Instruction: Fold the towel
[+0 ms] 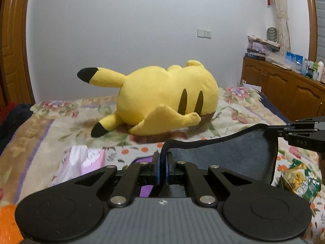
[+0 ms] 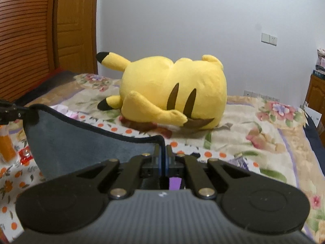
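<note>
A grey-blue towel with a dark hem hangs stretched between my two grippers above the bed. My left gripper is shut on its left top corner. My right gripper is shut on the other top corner; it also shows at the right edge of the left wrist view. The towel shows in the right wrist view, sagging between the corners, with my left gripper at the far left edge. The towel's lower part is hidden behind the gripper bodies.
A large yellow plush toy lies on the floral bedspread just beyond the towel. A pink tissue pack lies left, a green snack bag right. An orange bottle stands left. A wooden cabinet stands at right.
</note>
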A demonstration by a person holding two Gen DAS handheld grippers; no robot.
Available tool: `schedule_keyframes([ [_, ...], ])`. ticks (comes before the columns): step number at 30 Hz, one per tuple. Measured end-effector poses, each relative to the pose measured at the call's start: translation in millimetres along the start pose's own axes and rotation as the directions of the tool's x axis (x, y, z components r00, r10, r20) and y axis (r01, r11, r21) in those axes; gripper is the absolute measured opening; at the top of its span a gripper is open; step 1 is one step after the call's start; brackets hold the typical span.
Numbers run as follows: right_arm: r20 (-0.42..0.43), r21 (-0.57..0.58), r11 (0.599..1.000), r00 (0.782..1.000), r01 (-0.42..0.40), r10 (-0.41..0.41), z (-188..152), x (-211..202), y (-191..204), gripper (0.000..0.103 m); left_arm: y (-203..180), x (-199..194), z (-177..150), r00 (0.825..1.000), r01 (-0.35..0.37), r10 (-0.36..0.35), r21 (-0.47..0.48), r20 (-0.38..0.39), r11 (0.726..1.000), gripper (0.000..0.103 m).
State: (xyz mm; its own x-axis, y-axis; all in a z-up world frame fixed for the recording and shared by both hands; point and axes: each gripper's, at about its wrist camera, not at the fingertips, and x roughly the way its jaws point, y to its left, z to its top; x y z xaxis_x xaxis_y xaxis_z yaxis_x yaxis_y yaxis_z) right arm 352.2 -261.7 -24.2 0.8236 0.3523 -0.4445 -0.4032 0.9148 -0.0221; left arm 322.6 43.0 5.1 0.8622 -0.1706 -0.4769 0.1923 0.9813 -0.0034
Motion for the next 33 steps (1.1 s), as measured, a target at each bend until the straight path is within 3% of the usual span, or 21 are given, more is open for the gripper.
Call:
schedule_keyframes([
  [19,0.047,-0.021,0.998,0.998,0.051,-0.05,12,37,-11,0.004,4,45,20,0.999,-0.032,0.032,-0.007,0.016,0.999,0.006],
  [33,-0.032,-0.071,0.992,0.994,0.101,-0.103,-2,90,-18,0.004,13,104,12,0.993,-0.122,0.122,0.009,-0.005,0.993,0.006],
])
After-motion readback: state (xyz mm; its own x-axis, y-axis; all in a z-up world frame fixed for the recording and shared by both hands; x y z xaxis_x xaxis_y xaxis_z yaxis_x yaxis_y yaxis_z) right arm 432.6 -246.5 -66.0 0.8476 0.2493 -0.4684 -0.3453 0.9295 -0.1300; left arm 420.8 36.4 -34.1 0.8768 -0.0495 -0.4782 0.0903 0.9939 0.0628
